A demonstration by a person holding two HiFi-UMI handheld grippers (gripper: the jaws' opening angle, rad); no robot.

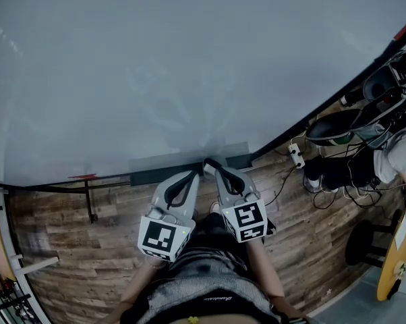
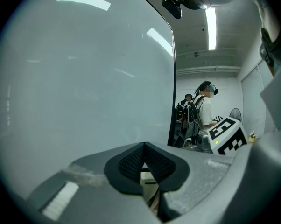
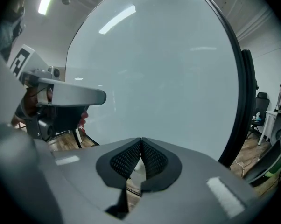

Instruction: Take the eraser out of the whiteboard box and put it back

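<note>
Eraser: not clearly in view. A pale cream block shows through the gap below the left gripper tips. A whitish bit shows below the right gripper tips. Cannot tell if either is the eraser.

Whiteboard box: long shallow grey tray with a darker front face, at the bottom edge of the whiteboard. In the head view both gripper tips sit over its middle.

Left gripper: jaws together, tips meeting, pads closed on each other. Right gripper: same, jaws together, pad on pad. The two lie side by side, with their tips very close to each other.

Gripper bodies are smooth light grey plastic. The pads are black with a fine mesh texture and curve to a point. Each gripper carries a white marker cube with black squares.

The whiteboard is glossy, pale grey-blue and blank, with ceiling lights reflected in it and a thin black frame.

Around, left to right:
- A small red thing sits on the lower rail, well left of the box.
- A black stand leg is just below it.
- The wood plank floor is brown and streaky.
- Right of the box are a white power strip, tangled black cables and a black stool.
- In the left gripper view a person with a backpack stands past the board's right edge, far off.
</note>
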